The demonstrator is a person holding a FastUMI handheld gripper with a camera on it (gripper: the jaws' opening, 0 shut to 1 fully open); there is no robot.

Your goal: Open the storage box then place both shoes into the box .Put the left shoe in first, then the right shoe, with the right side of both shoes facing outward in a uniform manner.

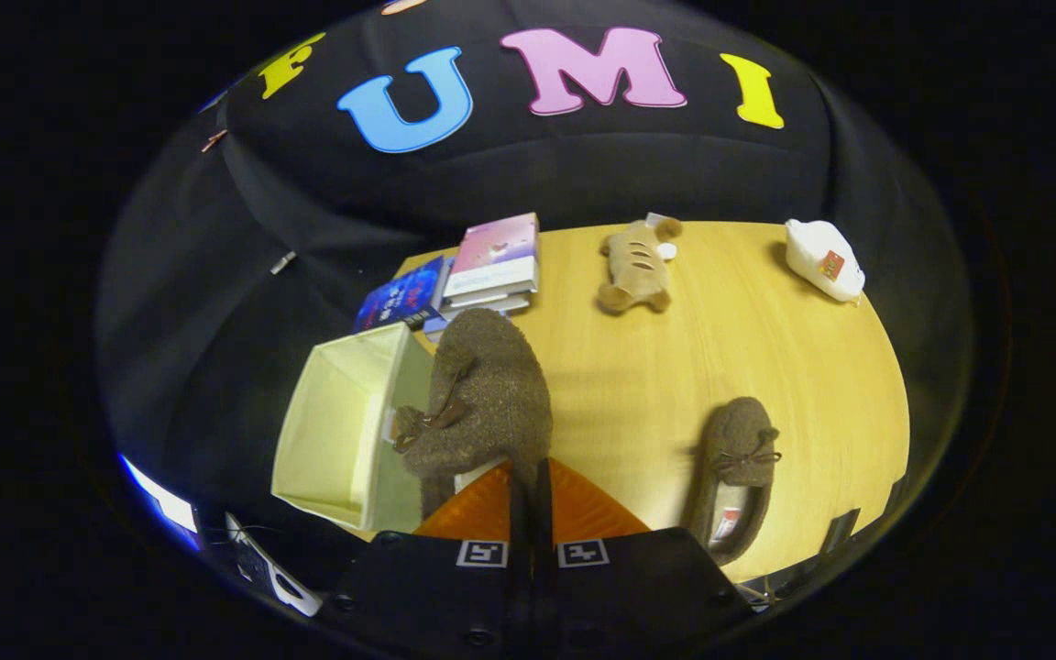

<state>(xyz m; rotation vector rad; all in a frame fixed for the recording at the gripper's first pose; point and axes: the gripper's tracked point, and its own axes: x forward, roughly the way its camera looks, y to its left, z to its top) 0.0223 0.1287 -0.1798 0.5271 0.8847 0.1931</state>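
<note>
gripper [530, 477] pinched tight on the heel rim of one brown shoe [482, 394], held aloft beside the open storage box [335, 431] at left — other shoe [737, 467] resting on the table [766, 348], right. risk: thin grip, shoe twisting, snagging box wall — wrong side outward.

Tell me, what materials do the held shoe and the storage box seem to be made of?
The held shoe, gripped at its heel rim by the shut gripper, looks like brown fuzzy wool or fleece: its surface is nubby and matte. The storage box seems pale cream fabric, probably over stiff panels: its walls are flat, matte and creased at the folds.
</note>
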